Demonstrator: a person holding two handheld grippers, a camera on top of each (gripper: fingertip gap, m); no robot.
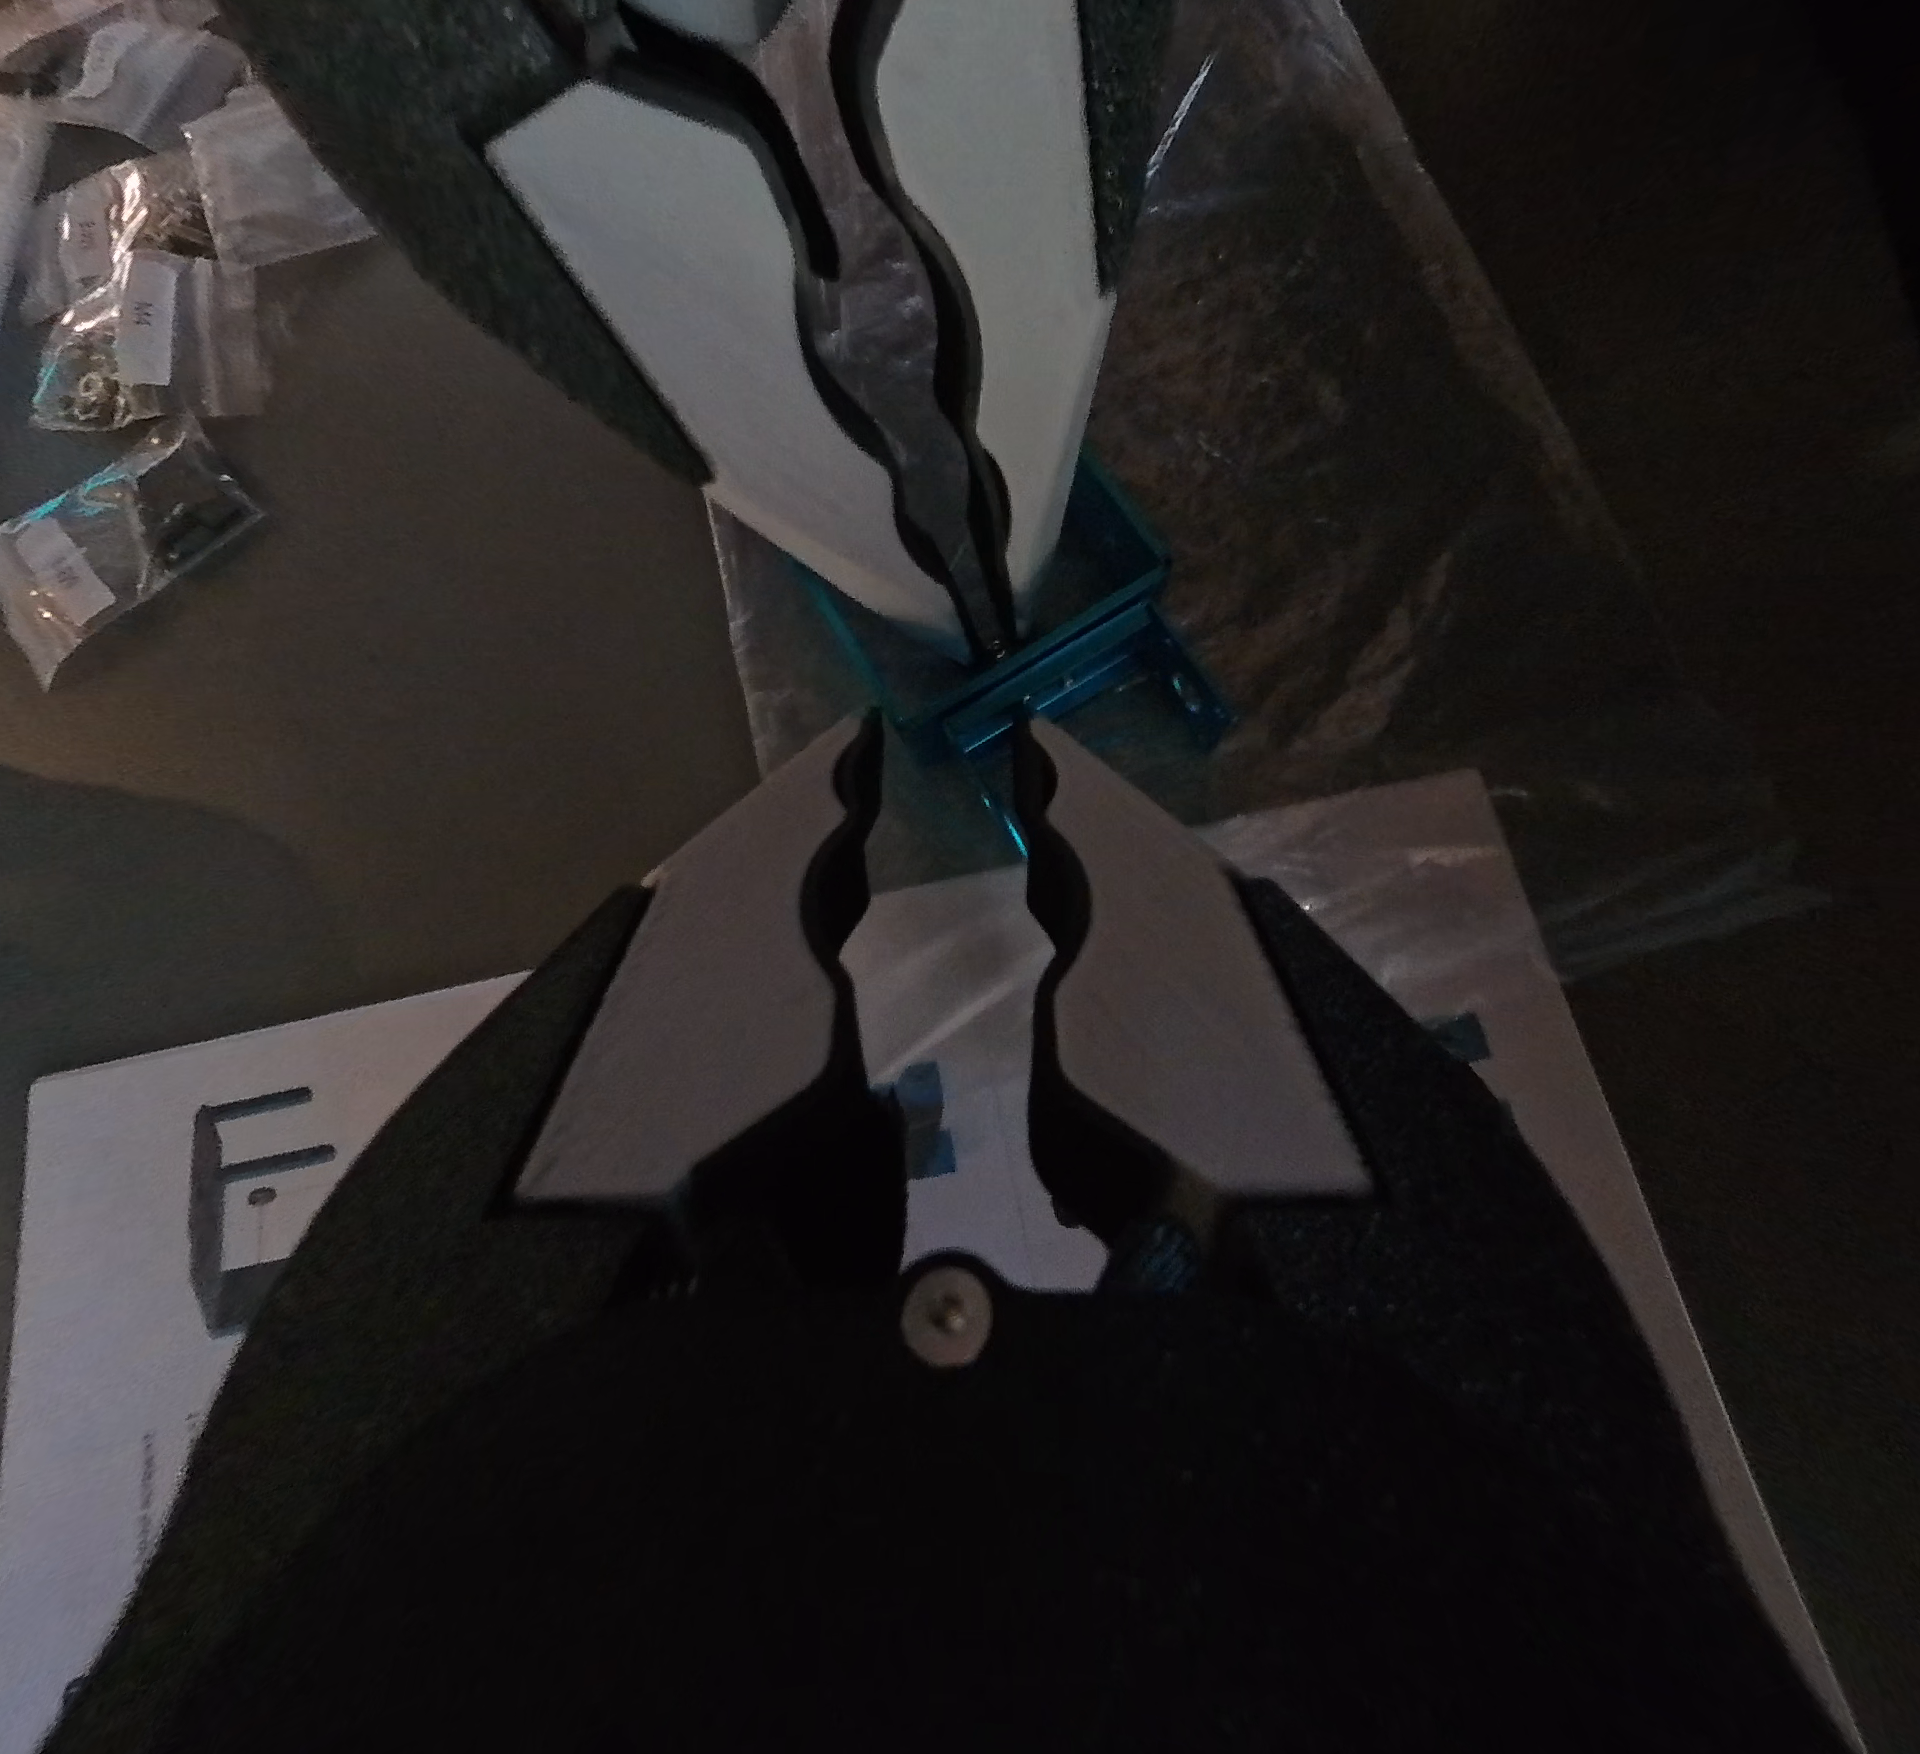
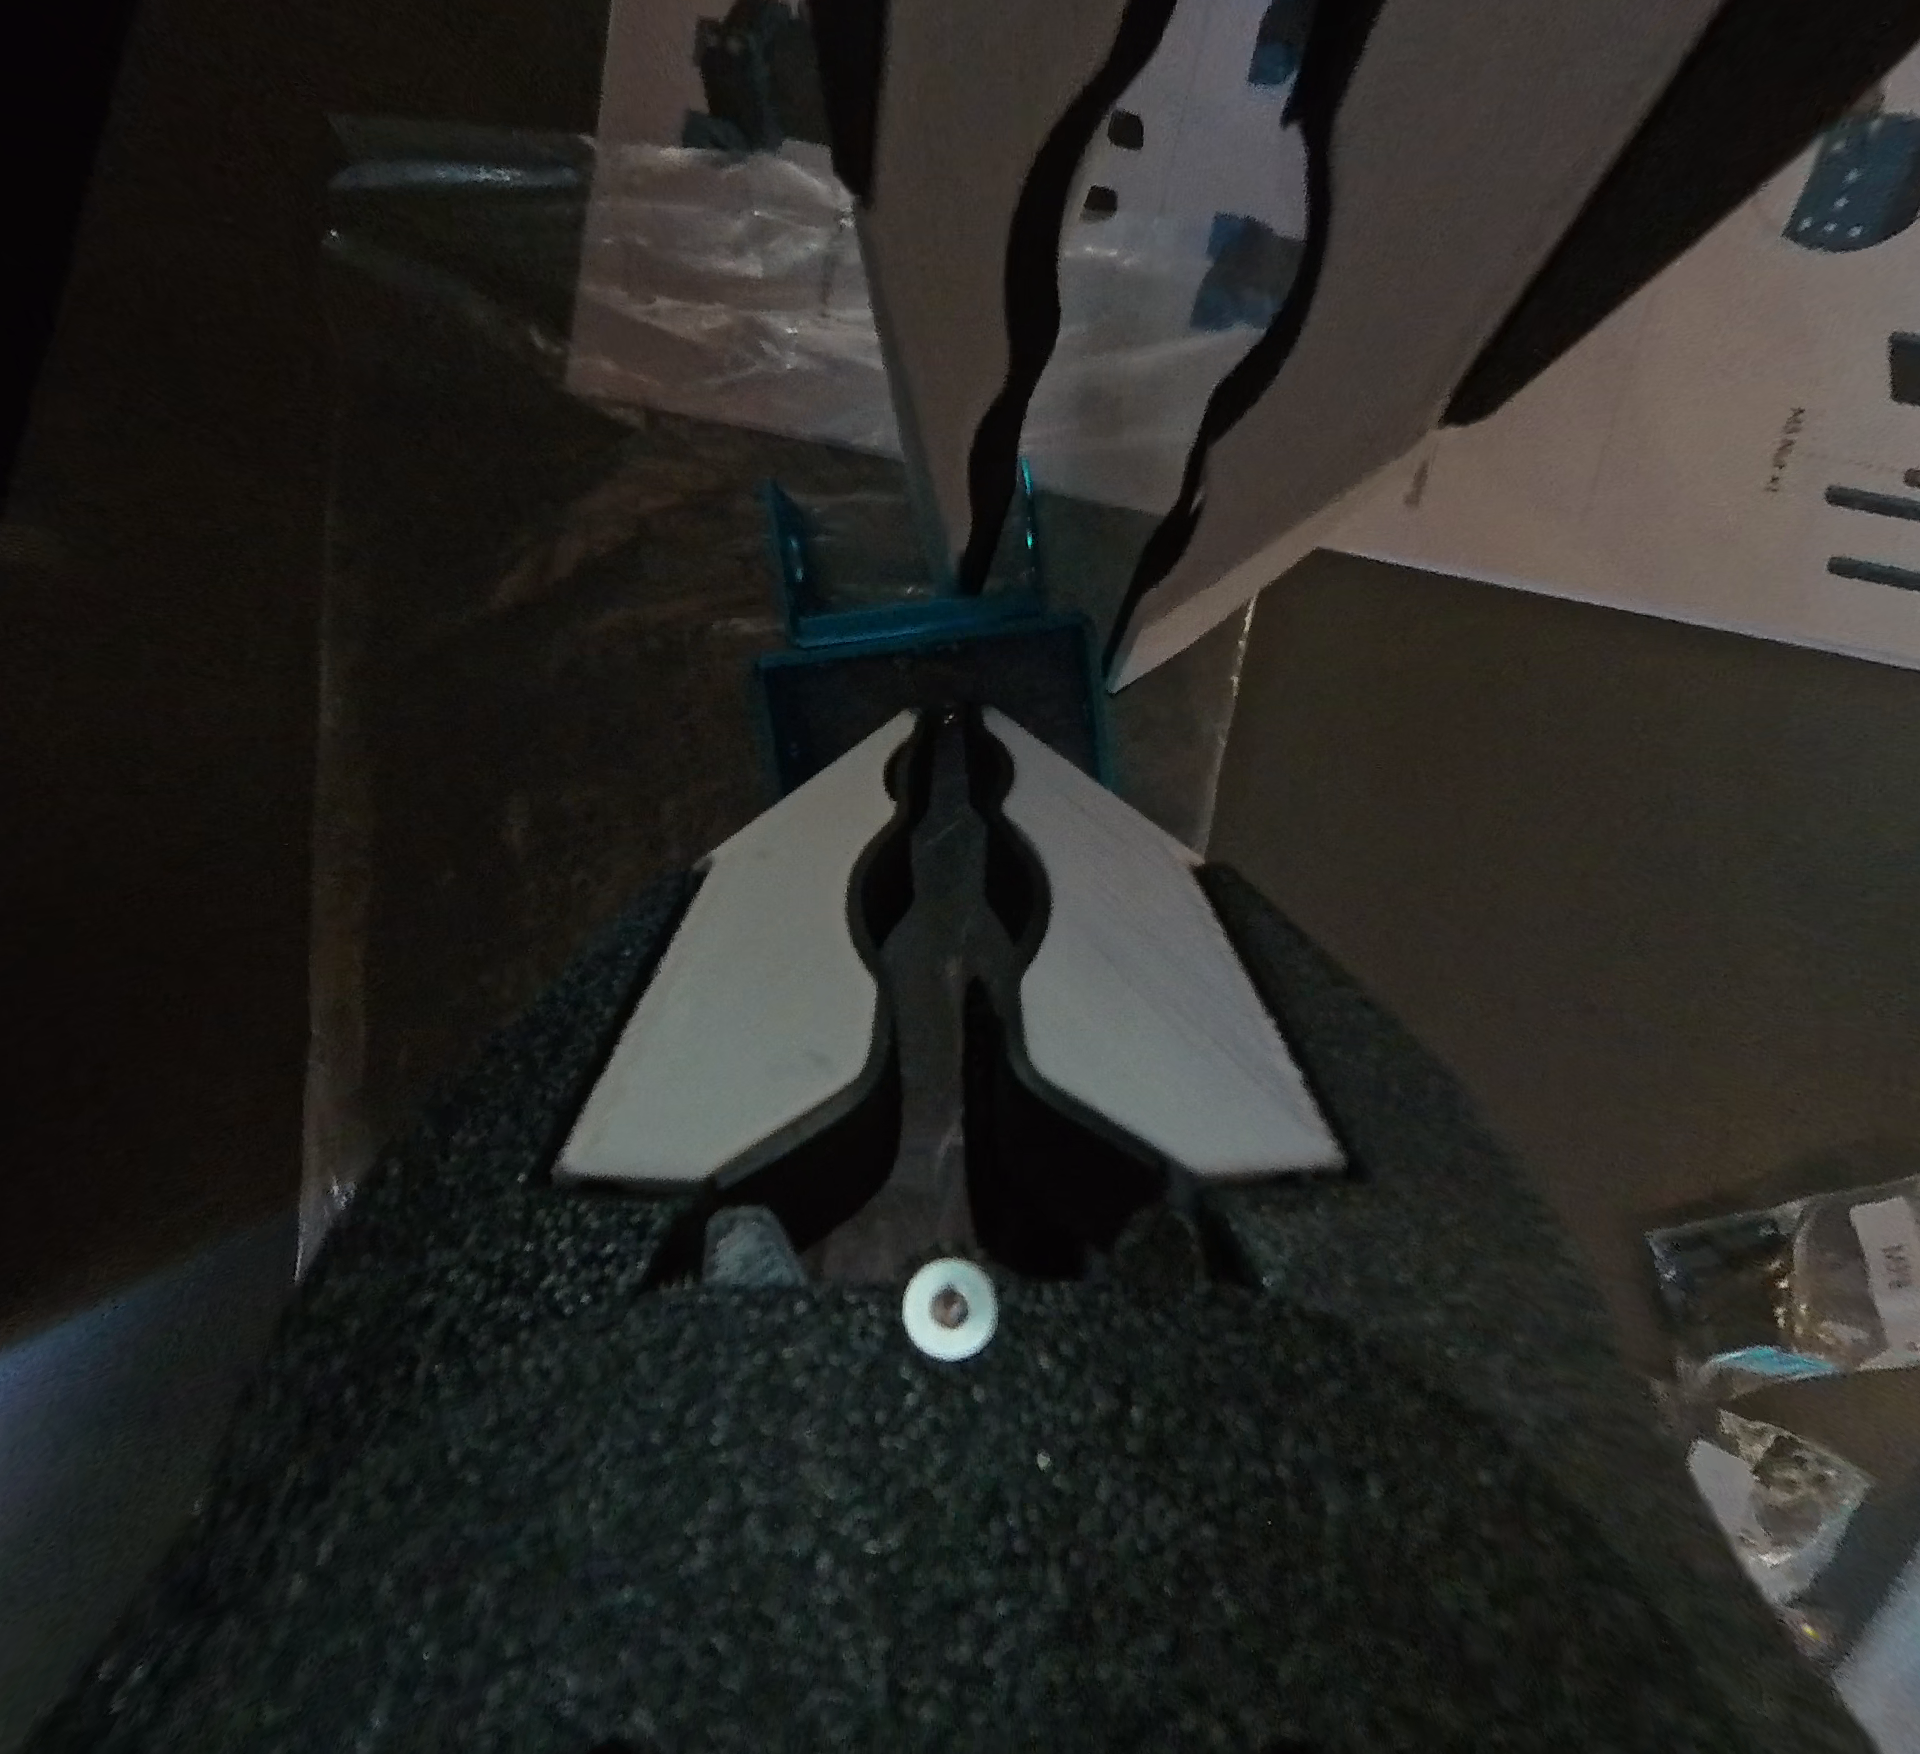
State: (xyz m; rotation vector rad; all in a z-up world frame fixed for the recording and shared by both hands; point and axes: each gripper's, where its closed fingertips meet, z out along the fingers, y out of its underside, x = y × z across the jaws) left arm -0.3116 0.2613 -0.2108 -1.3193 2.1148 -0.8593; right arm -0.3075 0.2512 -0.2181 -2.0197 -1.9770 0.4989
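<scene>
A blue metal bracket (image 1: 1081,655) stands on a clear plastic sheet on a dark table; it also shows in the right wrist view (image 2: 883,624). My left gripper (image 1: 943,730) has its fingers set either side of the bracket's near flange and seems to grip it. It comes in from the top of the right wrist view (image 2: 1039,624). My right gripper (image 2: 951,712) faces it and is shut on a thin dark tool (image 2: 951,873). The tool's tip rests at the bracket's cross bar. The right gripper (image 1: 992,639) and the tool (image 1: 961,499) also show in the left wrist view.
A white printed instruction sheet (image 1: 125,1237) lies under my left gripper and also shows in the right wrist view (image 2: 1662,509). Small plastic bags of hardware (image 1: 114,333) lie at the table's side (image 2: 1787,1289). A crumpled clear bag (image 2: 717,281) lies beyond the bracket. My left and right fingertips are right by each other.
</scene>
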